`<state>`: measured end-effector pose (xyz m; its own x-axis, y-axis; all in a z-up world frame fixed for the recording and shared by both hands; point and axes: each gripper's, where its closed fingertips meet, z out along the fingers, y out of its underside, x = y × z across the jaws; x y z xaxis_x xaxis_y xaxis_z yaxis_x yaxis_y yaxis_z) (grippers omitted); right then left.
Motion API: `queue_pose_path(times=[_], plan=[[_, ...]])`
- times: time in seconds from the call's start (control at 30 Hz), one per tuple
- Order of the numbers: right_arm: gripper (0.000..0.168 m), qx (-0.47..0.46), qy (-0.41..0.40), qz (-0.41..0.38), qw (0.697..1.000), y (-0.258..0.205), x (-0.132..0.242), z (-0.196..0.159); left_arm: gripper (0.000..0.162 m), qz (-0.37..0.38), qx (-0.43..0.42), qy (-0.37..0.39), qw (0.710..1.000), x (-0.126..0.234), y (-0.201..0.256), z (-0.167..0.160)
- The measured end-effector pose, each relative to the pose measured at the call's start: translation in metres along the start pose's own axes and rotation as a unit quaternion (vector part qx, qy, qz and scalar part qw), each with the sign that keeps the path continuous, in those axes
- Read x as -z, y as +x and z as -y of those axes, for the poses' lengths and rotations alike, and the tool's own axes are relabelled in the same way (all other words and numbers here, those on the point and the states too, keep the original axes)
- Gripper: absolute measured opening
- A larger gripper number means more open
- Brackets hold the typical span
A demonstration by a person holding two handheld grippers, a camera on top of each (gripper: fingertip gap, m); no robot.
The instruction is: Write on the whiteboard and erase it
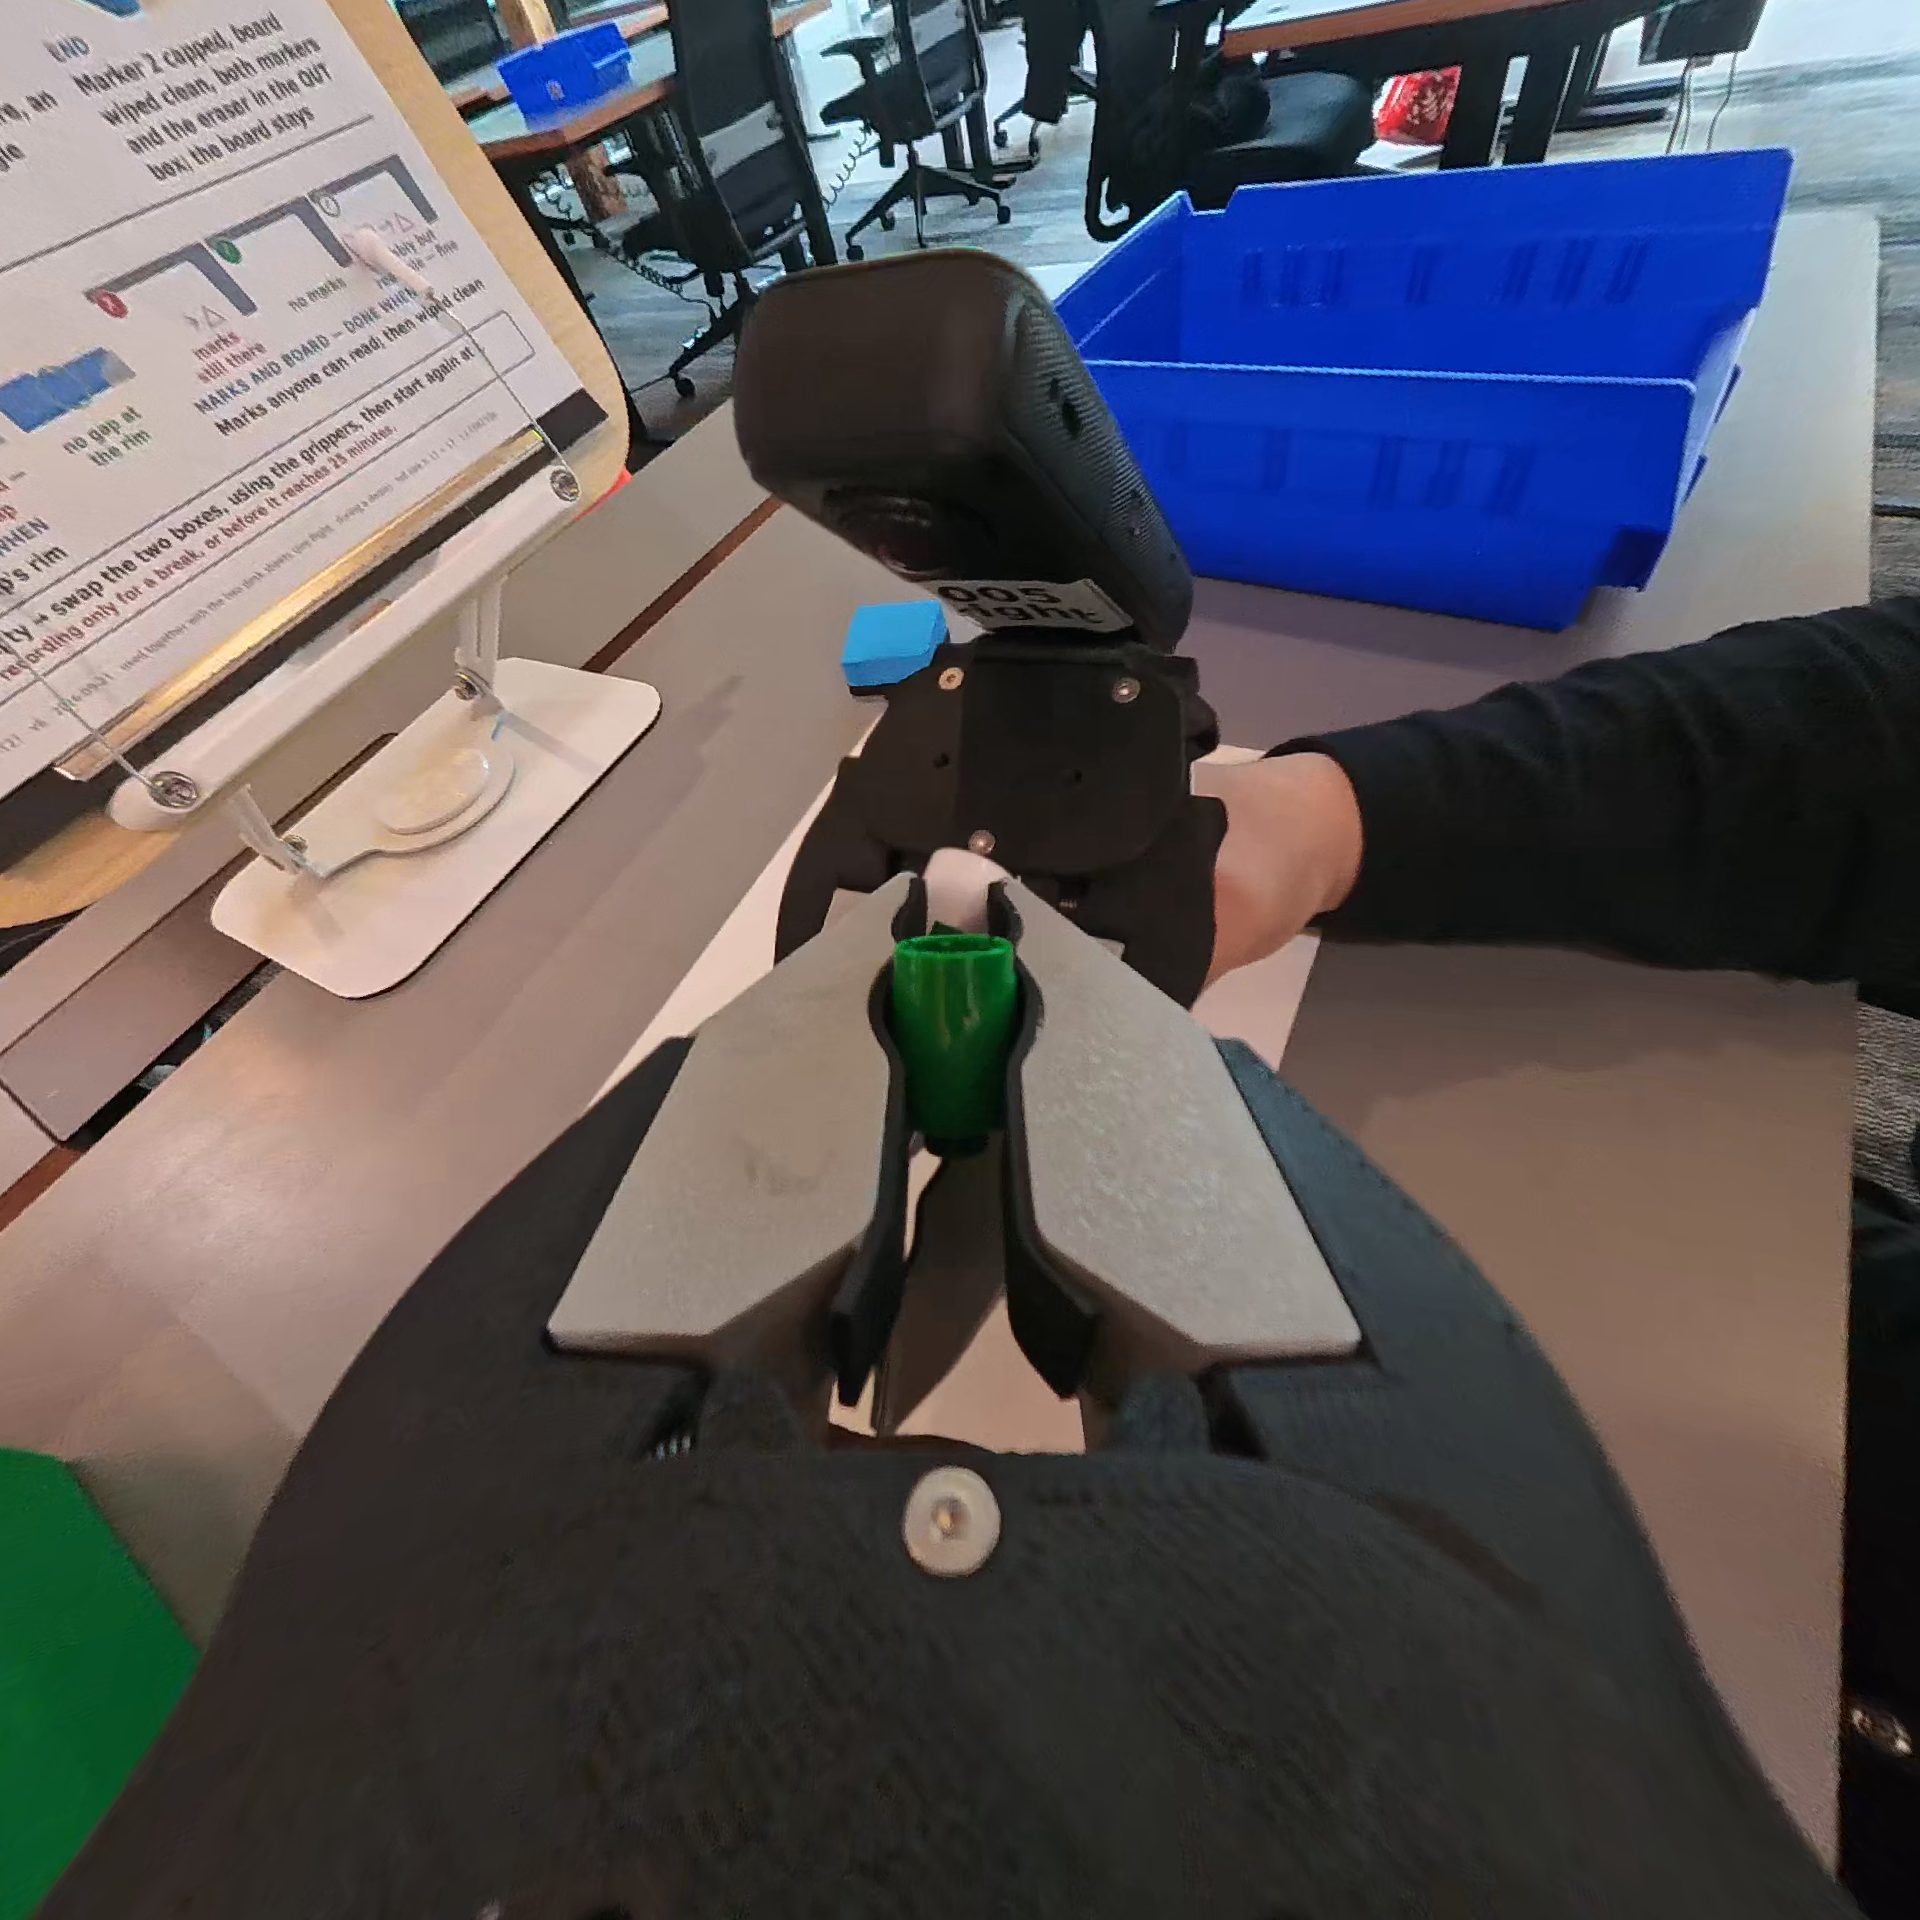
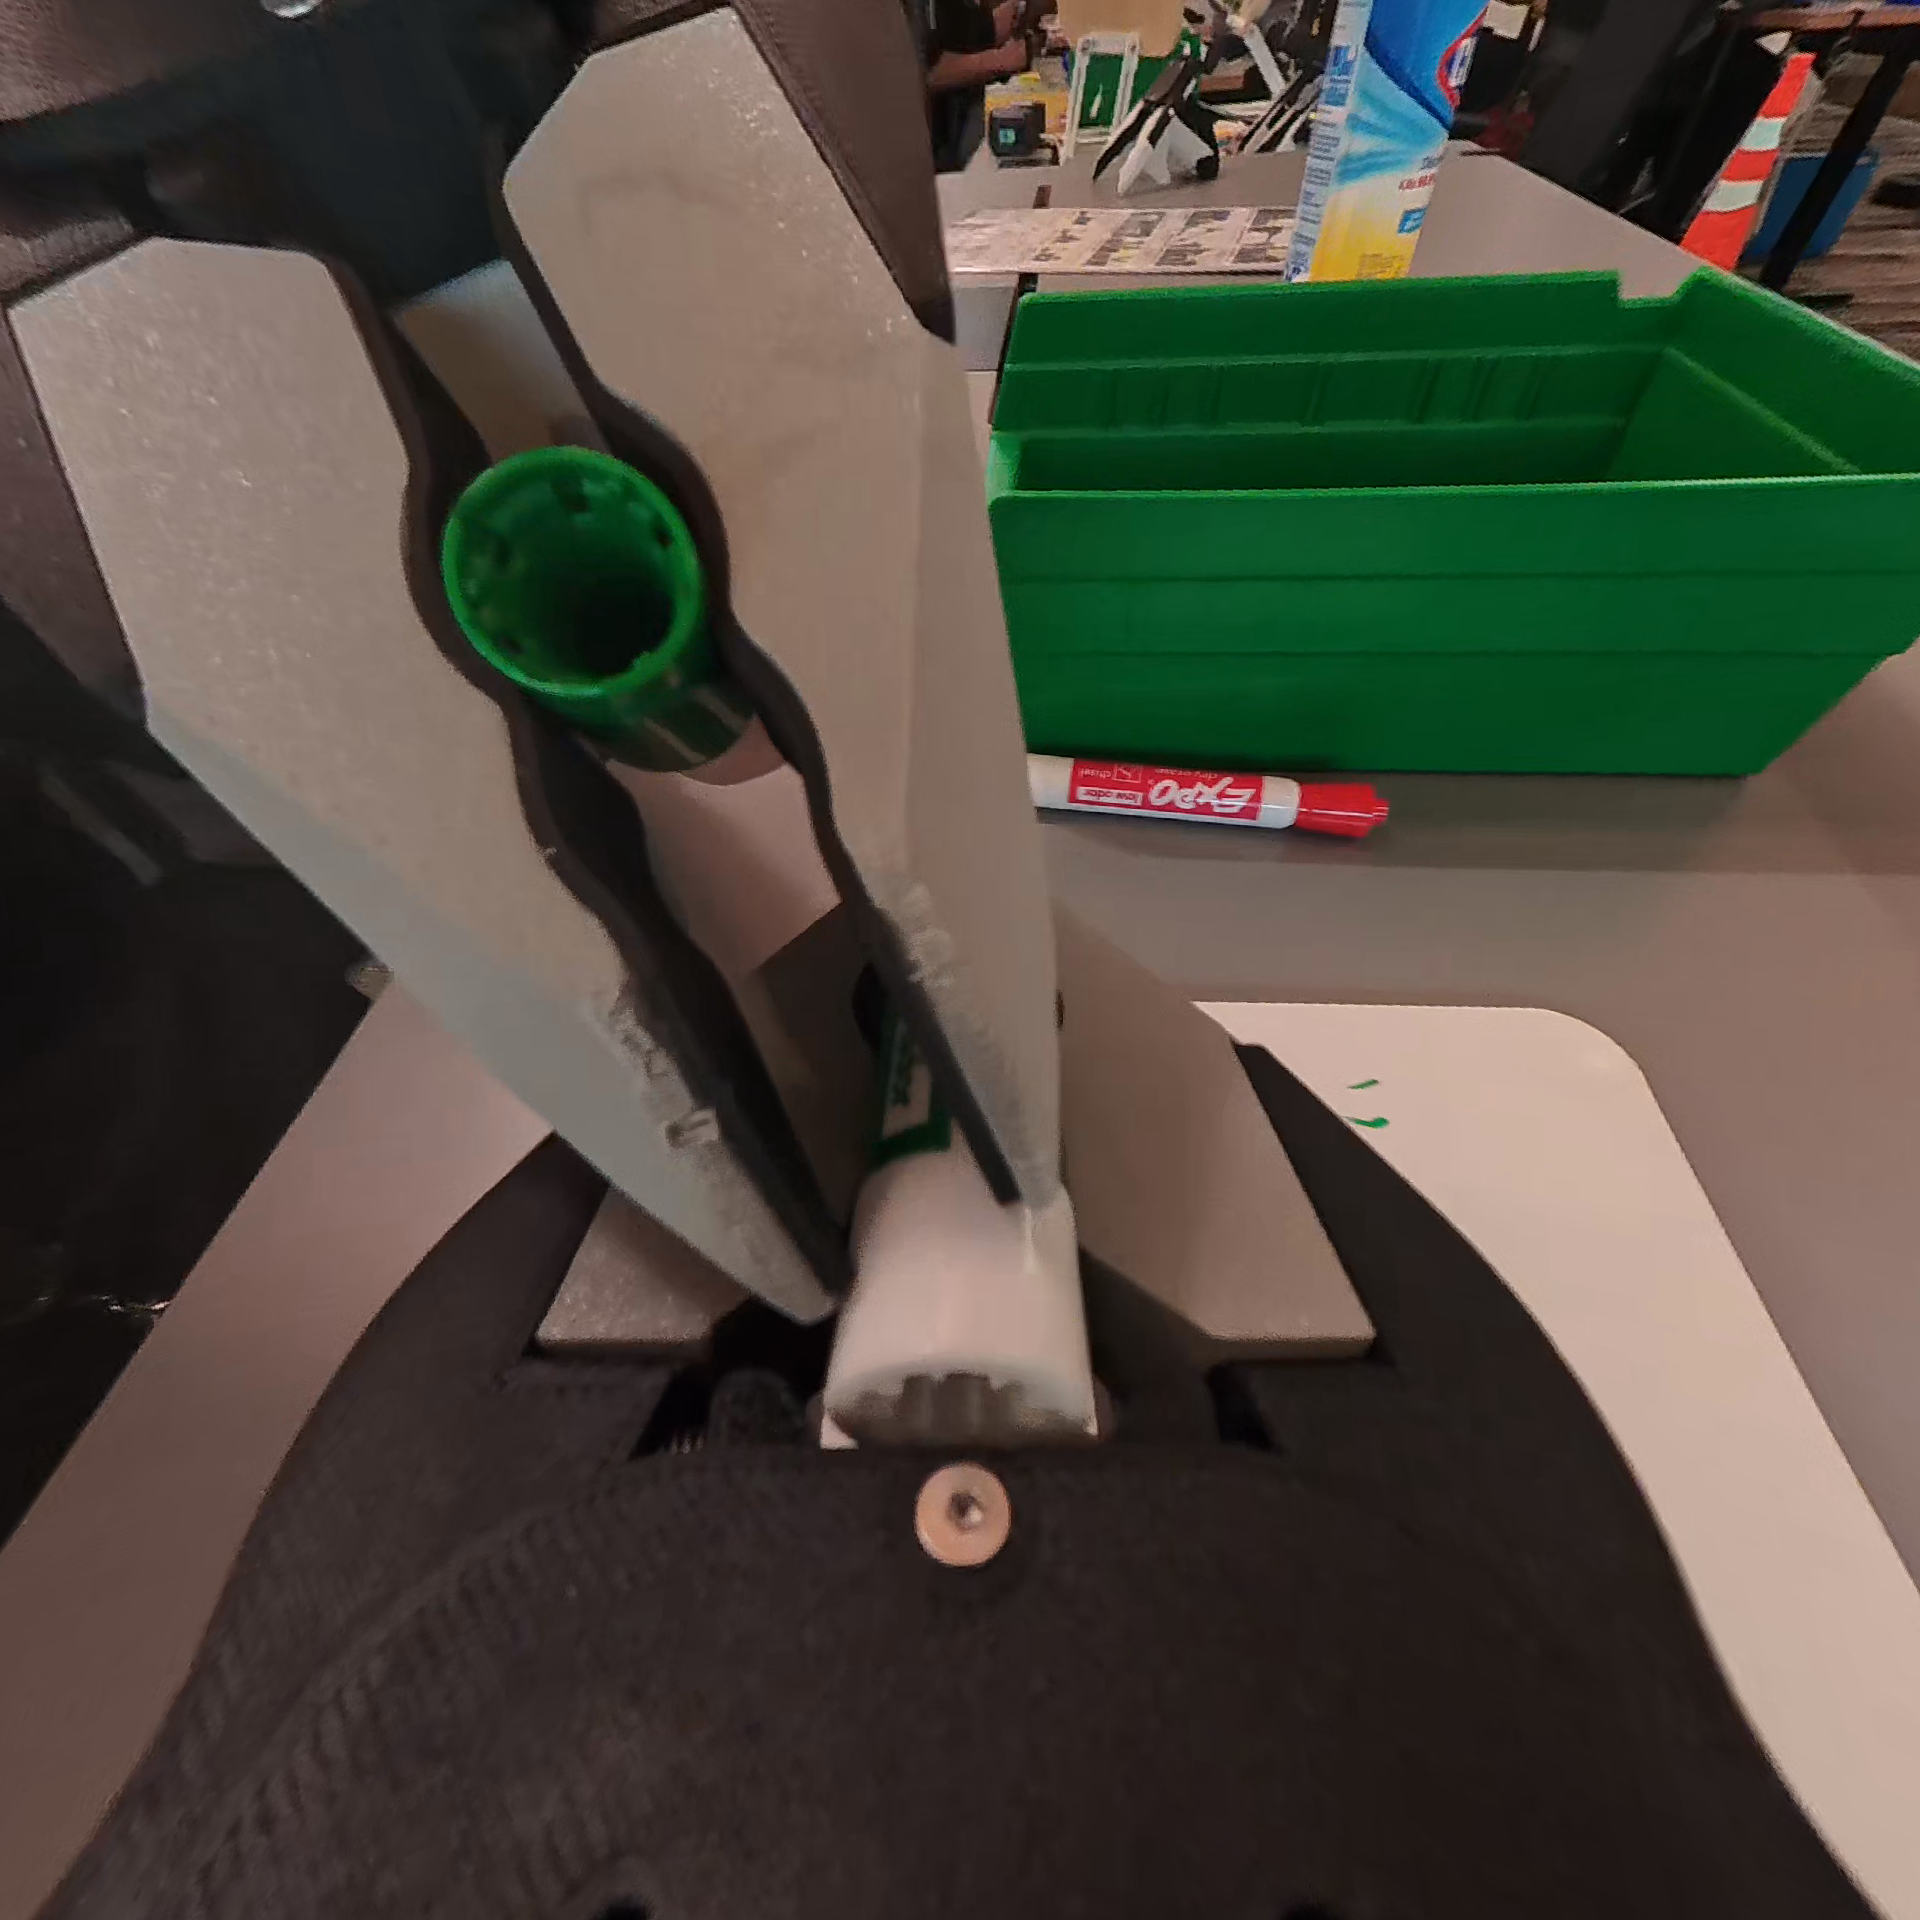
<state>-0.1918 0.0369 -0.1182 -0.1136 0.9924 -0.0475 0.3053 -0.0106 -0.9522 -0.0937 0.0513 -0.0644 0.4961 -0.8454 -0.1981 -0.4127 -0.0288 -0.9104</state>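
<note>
The left gripper clamps a ribbed green plastic marker cap between its grey fingers, open end facing forward. Opposite, the right gripper is closed around a white-barrelled green marker, butt end towards its camera. The two tools meet nose to nose above the white rounded whiteboard, which bears small green marks. A capped red marker lies against the green plastic bin.
</note>
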Motion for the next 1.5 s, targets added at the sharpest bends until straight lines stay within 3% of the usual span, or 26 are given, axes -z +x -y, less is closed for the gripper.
queue_pose_path(times=[0.07,0.1,0.23,0.43,0.77,1.03,1.5], plan=[[0.010,0.013,-0.012,-0.010,1.000,0.002,0.001,-0.004,0.010,0.001,-0.002,0.000,1.000,0.002,-0.001,0.001],[0.000,0.018,-0.013,-0.005,1.000,0.000,0.002,-0.005,0.010,0.006,-0.002,0.001,1.000,0.005,-0.004,0.001],[0.000,0.000,0.015,0.006,1.000,-0.001,0.002,0.003,0.010,0.002,0.022,0.001,1.000,0.007,-0.013,-0.006],[0.000,-0.022,-0.001,0.002,1.000,0.003,-0.006,-0.010,0.010,-0.048,0.139,0.057,0.988,-0.003,-0.027,-0.018],[0.001,0.020,0.026,-0.072,0.997,0.021,0.001,-0.002,0.010,-0.087,0.140,0.049,0.985,0.000,-0.021,-0.011],[0.024,-0.024,0.068,-0.077,0.994,0.026,0.006,0.006,0.010,-0.104,0.155,0.056,0.981,0.000,-0.020,-0.007],[0.016,-0.055,0.065,-0.045,0.995,0.019,0.000,0.002,0.010,-0.136,0.195,0.072,0.969,0.005,-0.020,-0.009]])
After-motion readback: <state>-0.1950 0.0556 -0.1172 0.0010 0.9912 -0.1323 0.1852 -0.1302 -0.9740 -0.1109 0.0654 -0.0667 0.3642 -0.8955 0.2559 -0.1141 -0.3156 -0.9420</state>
